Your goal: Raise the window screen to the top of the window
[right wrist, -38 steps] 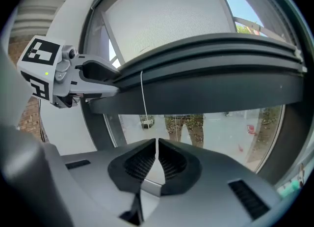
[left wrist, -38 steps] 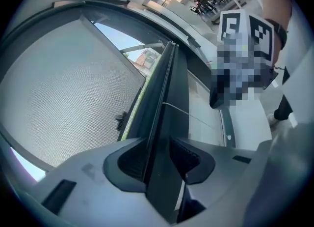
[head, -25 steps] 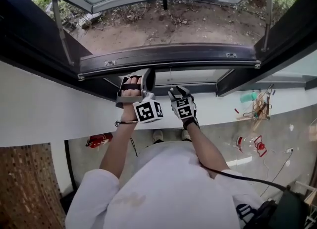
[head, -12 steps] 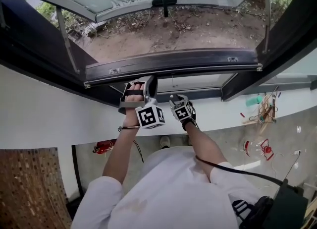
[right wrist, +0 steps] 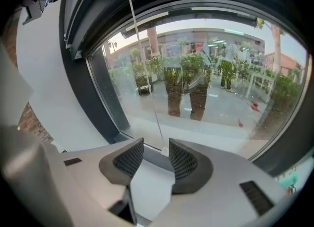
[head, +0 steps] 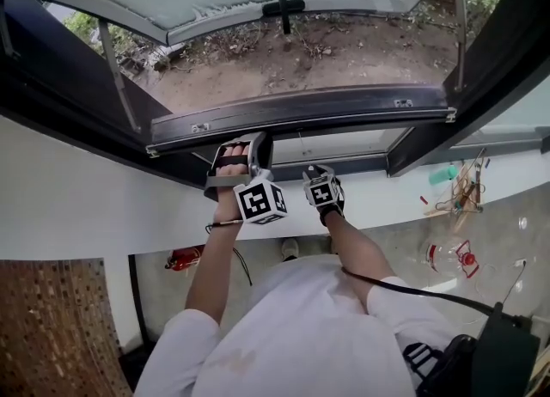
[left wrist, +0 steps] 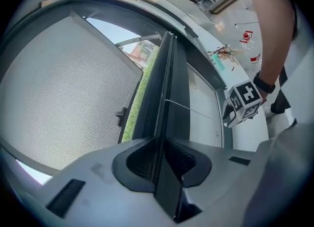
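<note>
The dark screen bar runs across the open window, with a mesh panel beyond it. My left gripper reaches up to this bar. In the left gripper view the bar's thin edge passes between the jaws of the left gripper; they have just been closing and now press on it. My right gripper sits just right of the left one, below the bar. In its own view the right gripper is open, with a thin white cord hanging between the pads without touching them.
A white sill wall lies under the dark window frame. A glass pane fills the lower window. Loose tools and a red object lie on the floor. A black cable trails from my right arm.
My right gripper has sunk a little below the bar. My left hand has stayed at the bar.
</note>
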